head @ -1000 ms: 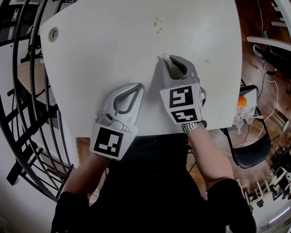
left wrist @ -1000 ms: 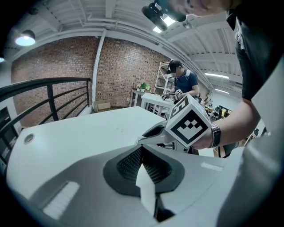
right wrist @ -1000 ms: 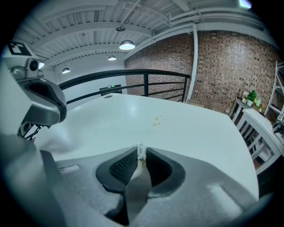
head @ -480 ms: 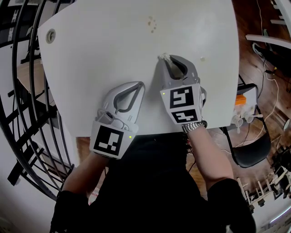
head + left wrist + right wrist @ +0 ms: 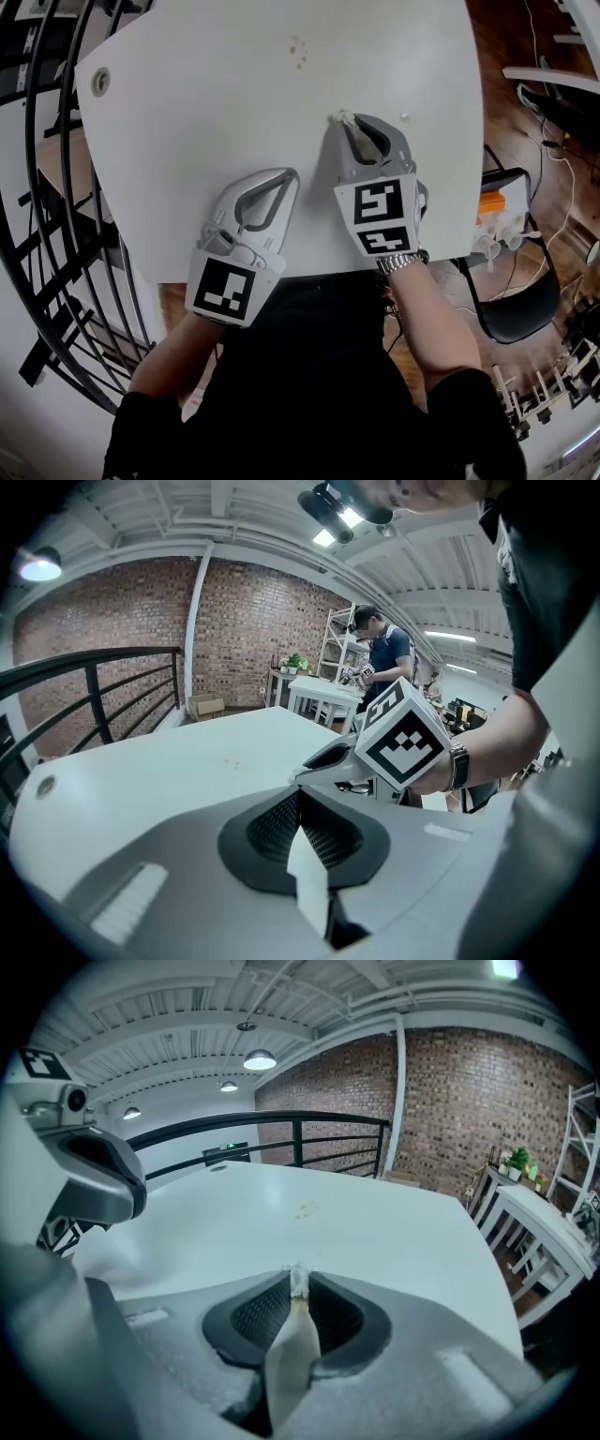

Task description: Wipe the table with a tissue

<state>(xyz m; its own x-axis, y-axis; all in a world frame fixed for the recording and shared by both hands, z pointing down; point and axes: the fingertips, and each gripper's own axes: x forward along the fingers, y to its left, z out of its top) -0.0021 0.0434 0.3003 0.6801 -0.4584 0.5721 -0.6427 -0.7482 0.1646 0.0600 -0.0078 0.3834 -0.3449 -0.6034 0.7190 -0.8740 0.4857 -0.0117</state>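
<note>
The white table (image 5: 216, 103) carries a faint brownish stain (image 5: 298, 49) near its far middle and a small crumb (image 5: 404, 117) close to the right edge. My right gripper (image 5: 339, 119) rests low over the table with its jaws shut on a small wad of white tissue (image 5: 337, 115), which pokes out at the tips. In the right gripper view the tissue (image 5: 298, 1284) sits pinched between the pads, and the stain (image 5: 304, 1208) lies ahead of it. My left gripper (image 5: 283, 178) lies near the front edge, its jaws shut with nothing in them (image 5: 300, 794).
A round grommet hole (image 5: 99, 82) sits at the table's far left corner. Black curved railing (image 5: 42, 187) runs along the left. A black chair (image 5: 514, 314) and an orange object (image 5: 489, 210) stand off the right edge. A person (image 5: 382, 658) works at distant tables.
The table and its stain have slid left in the head view while both grippers kept their place in the picture, so the right gripper's tip now sits farther right of the stain.
</note>
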